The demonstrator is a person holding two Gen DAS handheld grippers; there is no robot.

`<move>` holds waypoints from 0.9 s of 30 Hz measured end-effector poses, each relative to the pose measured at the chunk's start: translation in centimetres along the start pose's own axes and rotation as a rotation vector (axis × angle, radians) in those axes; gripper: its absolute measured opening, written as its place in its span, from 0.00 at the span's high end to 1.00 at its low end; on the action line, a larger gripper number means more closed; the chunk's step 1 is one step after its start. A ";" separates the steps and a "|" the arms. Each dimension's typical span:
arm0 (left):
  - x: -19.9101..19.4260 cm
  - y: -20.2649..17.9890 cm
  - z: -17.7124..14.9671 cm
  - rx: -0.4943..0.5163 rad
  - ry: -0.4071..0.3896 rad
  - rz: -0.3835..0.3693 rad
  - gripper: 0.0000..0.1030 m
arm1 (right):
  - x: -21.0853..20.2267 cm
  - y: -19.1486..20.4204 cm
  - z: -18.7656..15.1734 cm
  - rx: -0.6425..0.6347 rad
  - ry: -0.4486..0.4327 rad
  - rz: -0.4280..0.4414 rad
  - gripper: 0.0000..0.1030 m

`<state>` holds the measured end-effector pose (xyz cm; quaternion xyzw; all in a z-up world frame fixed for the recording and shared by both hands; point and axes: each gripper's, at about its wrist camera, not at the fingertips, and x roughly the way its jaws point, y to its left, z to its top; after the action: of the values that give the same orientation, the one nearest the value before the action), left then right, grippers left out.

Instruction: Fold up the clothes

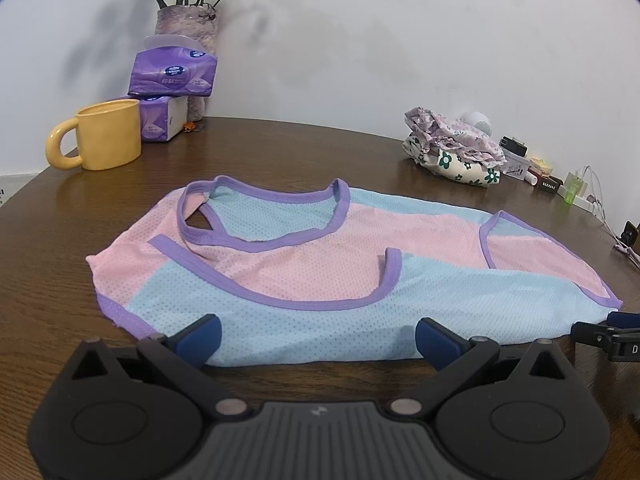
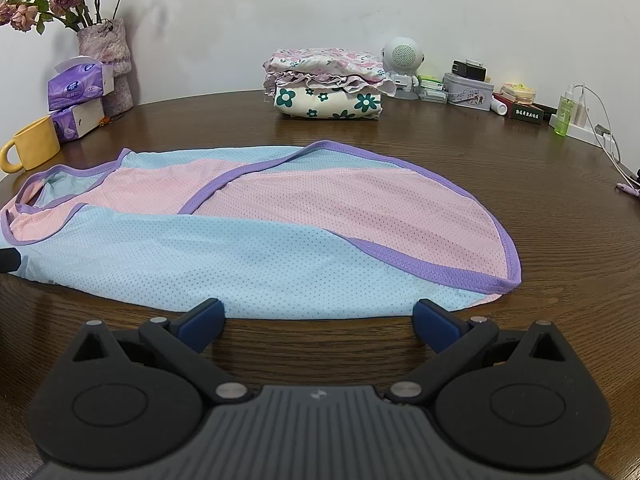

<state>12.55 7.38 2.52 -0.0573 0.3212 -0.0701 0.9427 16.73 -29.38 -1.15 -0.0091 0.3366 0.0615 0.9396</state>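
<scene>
A pink and light-blue mesh top with purple trim lies flat on the brown wooden table, neck opening towards the left. My left gripper is open at the garment's near blue edge, its blue fingertips resting over the fabric's hem. In the right wrist view the same top spreads across the table, and my right gripper is open just short of its near edge, nothing between the fingers. The right gripper's tip shows at the left wrist view's right edge.
A yellow mug, purple tissue packs and a vase of flowers stand at the back left. A stack of folded floral clothes sits at the back, with a small white speaker, boxes, a green bottle and cables at the right.
</scene>
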 end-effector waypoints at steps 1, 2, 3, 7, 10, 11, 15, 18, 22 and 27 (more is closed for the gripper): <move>0.0 0.0 0.0 0.000 0.000 0.000 0.00 | 0.0 0.0 0.0 0.000 0.000 0.000 0.01; 0.0 0.0 0.0 0.000 0.000 0.000 0.00 | 0.0 0.0 0.0 0.000 0.000 0.000 0.01; 0.0 0.0 0.0 -0.001 0.000 -0.001 0.00 | 0.0 0.0 0.0 0.000 0.000 0.000 0.01; 0.0 0.1 0.0 -0.004 -0.001 -0.006 0.00 | 0.0 0.1 0.0 0.000 0.000 0.001 0.01; -0.2 0.5 0.0 -0.026 -0.010 -0.025 0.00 | 0.0 0.1 0.0 0.000 0.000 0.001 0.01; -0.3 0.8 0.0 -0.039 -0.015 -0.036 0.00 | 0.0 0.1 0.0 0.000 0.000 0.001 0.01; -1.1 1.5 0.3 -0.080 -0.028 -0.081 0.00 | 0.0 0.1 0.0 0.000 0.000 0.001 0.00; -2.2 1.2 2.3 -0.007 -0.039 -0.098 0.00 | 0.0 0.2 0.0 -0.001 0.000 0.002 0.00; -3.7 0.5 5.5 0.123 -0.058 -0.111 0.00 | 0.0 0.2 0.0 -0.001 0.000 0.002 0.00; -1.7 -1.4 11.5 0.300 -0.018 -0.161 0.00 | 0.0 0.2 0.0 -0.001 0.000 0.002 0.00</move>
<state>18.11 6.96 12.77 0.0577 0.2931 -0.1921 0.9348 16.65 -29.14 -1.12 -0.0091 0.3364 0.0628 0.9396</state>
